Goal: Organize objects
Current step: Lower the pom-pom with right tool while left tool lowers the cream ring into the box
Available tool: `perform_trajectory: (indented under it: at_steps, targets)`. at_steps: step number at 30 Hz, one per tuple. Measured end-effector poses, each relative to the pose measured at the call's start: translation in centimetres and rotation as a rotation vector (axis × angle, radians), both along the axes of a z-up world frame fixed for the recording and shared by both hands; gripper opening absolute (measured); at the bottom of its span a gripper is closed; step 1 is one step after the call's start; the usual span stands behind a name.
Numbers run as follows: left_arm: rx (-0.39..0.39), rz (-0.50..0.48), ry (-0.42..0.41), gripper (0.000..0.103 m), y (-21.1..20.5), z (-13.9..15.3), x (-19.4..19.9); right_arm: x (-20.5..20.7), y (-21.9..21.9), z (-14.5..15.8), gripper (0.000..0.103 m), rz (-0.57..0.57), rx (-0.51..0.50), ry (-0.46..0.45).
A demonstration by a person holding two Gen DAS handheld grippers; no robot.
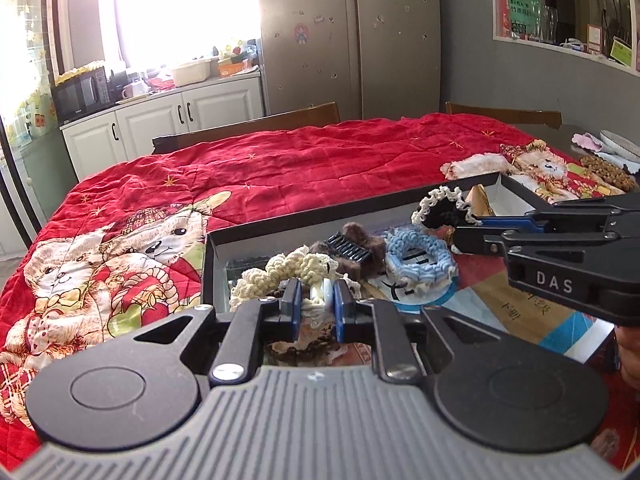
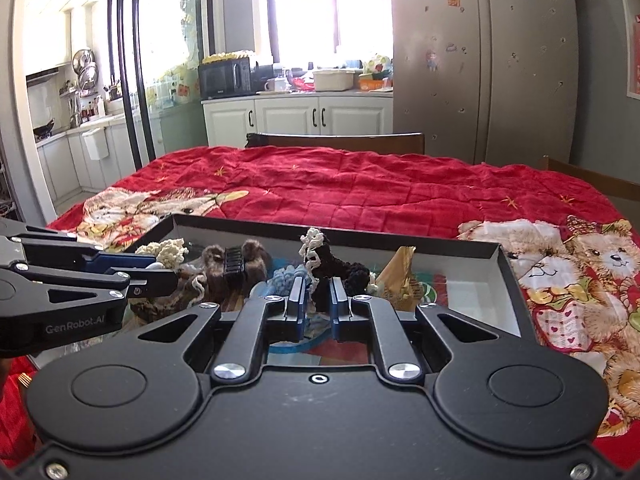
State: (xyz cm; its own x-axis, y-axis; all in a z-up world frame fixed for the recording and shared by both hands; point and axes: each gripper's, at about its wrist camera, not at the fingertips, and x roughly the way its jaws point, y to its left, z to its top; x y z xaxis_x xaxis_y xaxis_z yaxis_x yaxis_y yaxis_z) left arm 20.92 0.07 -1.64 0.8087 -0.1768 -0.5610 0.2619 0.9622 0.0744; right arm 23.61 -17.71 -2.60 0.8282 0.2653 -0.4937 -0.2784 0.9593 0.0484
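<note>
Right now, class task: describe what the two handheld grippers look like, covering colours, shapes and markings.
Both are matte black metal linkages with blue finger pads and silver pivot bolts. The left gripper has a grey ribbed housing and is marked "GenRobot.AI" on its side. The right gripper has a smooth black housing and reads "DAS". No cables visible.

Red bear-print quilt, fridge, microwave, possibly glasses on shelf.
</note>
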Motion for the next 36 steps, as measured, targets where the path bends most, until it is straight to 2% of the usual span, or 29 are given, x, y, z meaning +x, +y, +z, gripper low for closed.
perform_trajectory:
  at_steps: [10,36]
  targets:
    - [0.015,-0.009,0.019,0.019,-0.3,-0.4,0.2,0.3,0.3,-0.5,0.012,0.016,0.003,0.023]
    - [0.030,-0.029,0.035,0.021,-0.5,-1.1,0.2,0.3,0.8,-1.0,0.012,0.057,0.006,0.018]
